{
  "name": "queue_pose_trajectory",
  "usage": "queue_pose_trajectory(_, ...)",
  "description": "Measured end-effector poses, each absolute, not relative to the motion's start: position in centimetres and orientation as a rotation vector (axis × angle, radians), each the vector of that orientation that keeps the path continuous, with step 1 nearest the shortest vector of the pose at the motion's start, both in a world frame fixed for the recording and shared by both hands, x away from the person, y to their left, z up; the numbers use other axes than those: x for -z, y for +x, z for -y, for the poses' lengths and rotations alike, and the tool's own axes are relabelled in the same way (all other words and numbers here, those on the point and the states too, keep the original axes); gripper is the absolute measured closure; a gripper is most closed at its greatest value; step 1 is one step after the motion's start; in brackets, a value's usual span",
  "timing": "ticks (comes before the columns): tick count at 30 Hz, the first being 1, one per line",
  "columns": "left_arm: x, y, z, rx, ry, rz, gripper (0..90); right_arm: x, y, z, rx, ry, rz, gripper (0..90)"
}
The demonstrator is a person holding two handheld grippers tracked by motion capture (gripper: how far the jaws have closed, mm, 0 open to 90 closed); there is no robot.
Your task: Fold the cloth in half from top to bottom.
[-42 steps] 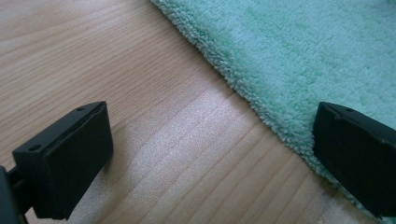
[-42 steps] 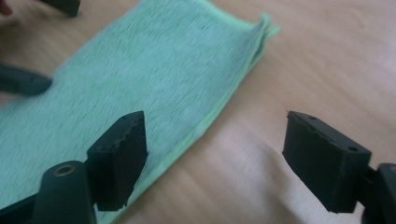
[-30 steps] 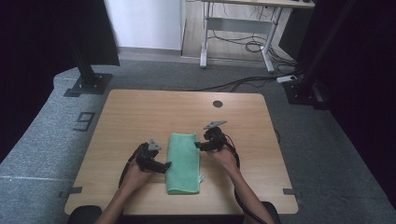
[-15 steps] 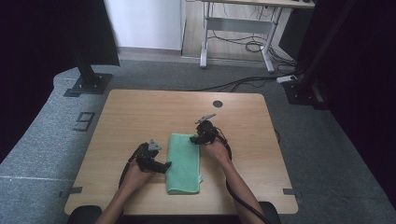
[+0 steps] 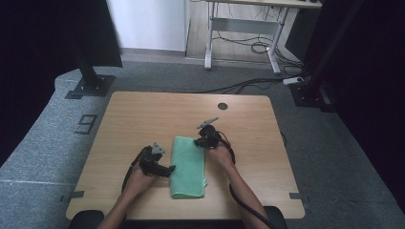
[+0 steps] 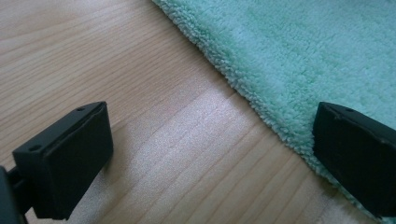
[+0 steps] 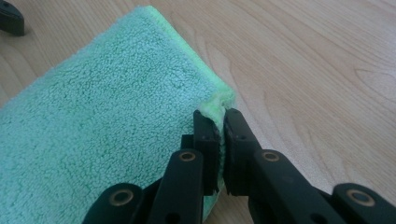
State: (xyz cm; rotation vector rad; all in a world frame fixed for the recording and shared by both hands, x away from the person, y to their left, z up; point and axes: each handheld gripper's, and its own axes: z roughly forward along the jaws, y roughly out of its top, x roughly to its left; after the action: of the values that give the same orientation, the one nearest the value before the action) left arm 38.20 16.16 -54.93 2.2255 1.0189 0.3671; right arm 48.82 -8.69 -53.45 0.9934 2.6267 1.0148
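Wood table [image 5: 157, 114] mid-frame w/ dark round hole [image 5: 222, 106] near its far edge. Grey carpet [image 5: 344, 157] around it, "9" marking [image 5: 86, 124] at left. White desk frame [image 5: 241, 28] + cables [image 5: 258, 46] at top.

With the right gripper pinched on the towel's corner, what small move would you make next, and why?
Probably close the left gripper on the near edge of the green towel. Its jaws stand open, one over bare table, one over the pile, while the right gripper has just closed on the far corner.
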Motion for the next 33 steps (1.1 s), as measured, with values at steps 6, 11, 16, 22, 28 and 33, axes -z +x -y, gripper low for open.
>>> queue_pose_trajectory(6,54.9,37.9,-16.4,-0.348,2.206,-1.035,0.0,53.2,48.7,8.6,-0.994,0.973,-2.622,85.6)
queue_pose_trajectory(11,54.9,37.7,-16.3,-0.362,2.217,-1.025,0.3,53.1,48.7,8.7,-0.987,0.961,-2.621,85.4)
queue_pose_trajectory(16,54.9,37.7,-16.2,-0.366,2.223,-1.027,0.3,52.9,48.7,8.8,-1.017,0.957,-2.612,85.3)
queue_pose_trajectory(22,54.9,37.7,-16.2,-0.372,2.219,-1.041,0.0,51.1,48.0,9.2,-1.092,0.909,-2.594,85.4)
queue_pose_trajectory(28,54.9,37.7,-16.1,-0.375,2.218,-1.046,0.0,49.2,46.5,9.8,-1.165,0.853,-2.584,85.3)
queue_pose_trajectory(33,54.9,37.6,-16.1,-0.378,2.217,-1.051,0.0,48.0,45.4,10.3,-1.208,0.824,-2.583,85.2)
